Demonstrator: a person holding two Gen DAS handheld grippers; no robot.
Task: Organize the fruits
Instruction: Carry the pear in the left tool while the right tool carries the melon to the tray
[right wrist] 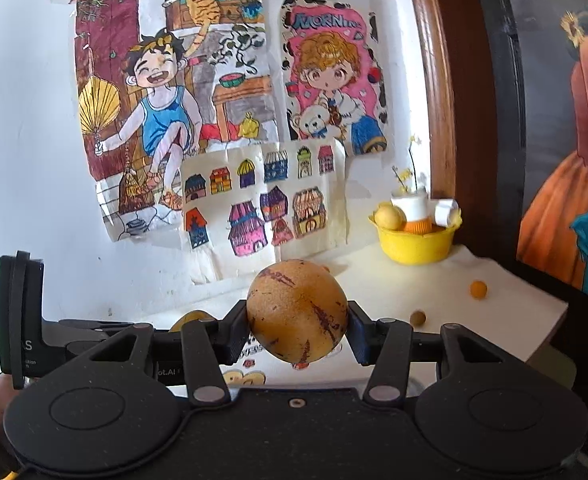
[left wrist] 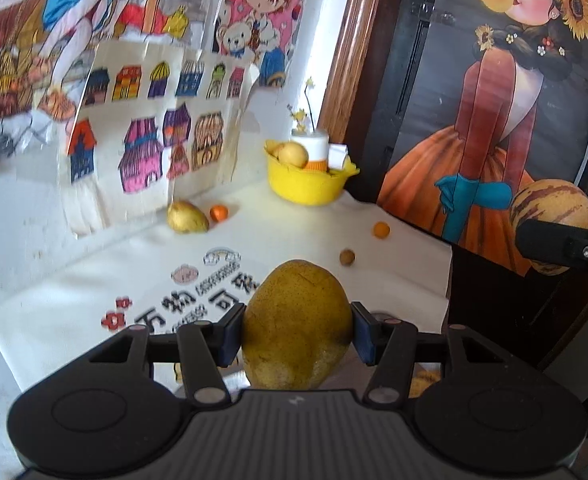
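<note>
My left gripper [left wrist: 297,330] is shut on a yellow-green pear [left wrist: 297,320], held above the white table cloth [left wrist: 114,272]. My right gripper [right wrist: 298,326] is shut on a striped orange-yellow melon [right wrist: 298,312], held above the table; the melon also shows at the right edge of the left wrist view [left wrist: 554,216]. A yellow bowl [left wrist: 306,184] at the table's far corner holds a yellow fruit [left wrist: 293,155] and a white-and-orange bottle [left wrist: 317,150]; the bowl also shows in the right wrist view [right wrist: 414,244]. On the cloth lie a second pear [left wrist: 187,217], two small oranges [left wrist: 219,213] [left wrist: 381,229] and a small brown fruit [left wrist: 347,257].
Children's drawings [right wrist: 222,120] hang on the white wall behind the table. A dark framed picture of a woman [left wrist: 494,120] stands to the right, just past the table's right edge [left wrist: 450,272]. Printed characters [left wrist: 198,292] mark the cloth.
</note>
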